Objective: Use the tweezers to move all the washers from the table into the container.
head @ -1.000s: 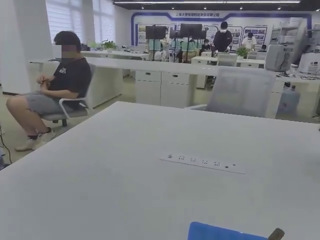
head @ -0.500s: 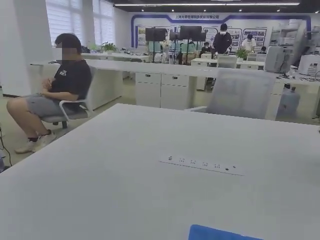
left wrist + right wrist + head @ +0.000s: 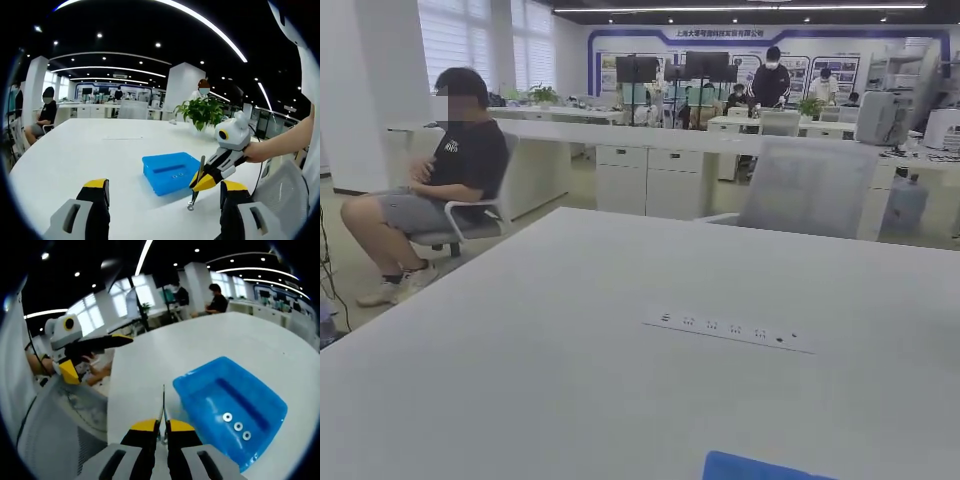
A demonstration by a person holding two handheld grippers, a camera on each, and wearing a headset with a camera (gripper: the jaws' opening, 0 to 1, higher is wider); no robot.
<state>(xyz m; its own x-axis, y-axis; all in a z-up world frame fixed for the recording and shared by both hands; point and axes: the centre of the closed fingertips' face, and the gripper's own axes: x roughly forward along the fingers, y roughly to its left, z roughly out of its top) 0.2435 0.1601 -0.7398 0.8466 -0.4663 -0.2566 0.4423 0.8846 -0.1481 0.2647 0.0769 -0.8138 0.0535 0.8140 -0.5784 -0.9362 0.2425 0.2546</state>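
- Pose: the right tongs (image 3: 162,426) are pressed together on the tweezers (image 3: 163,402), pinching them at the handle end. In the left gripper view a hand (image 3: 257,151) on a bare forearm brings this tool in from the right, pitched down toward the desk (image 3: 75,150).
- The left tongs (image 3: 164,185) are spread wide and hold nothing. They hover low over the desk, jaws level, facing the container (image 3: 200,395).
- Container: blue, shallow, rectangular, standing on the desk just beside the tweezers' tip. Three washers (image 3: 238,426) lie in a row on its floor.
- Edges: in the right gripper view the desk edge runs down the left side of the tweezers, with a grey mesh chair (image 3: 62,412) beyond it.
- Room: in the head view the white top stretches broad past the container's rim to an inset power strip (image 3: 728,330) and on to the far edge.
- Tweezers' axis: in line with the right tongs, steep, tip down near the container's near corner – we cannot tell whether the tip touches the desk or carries anything.
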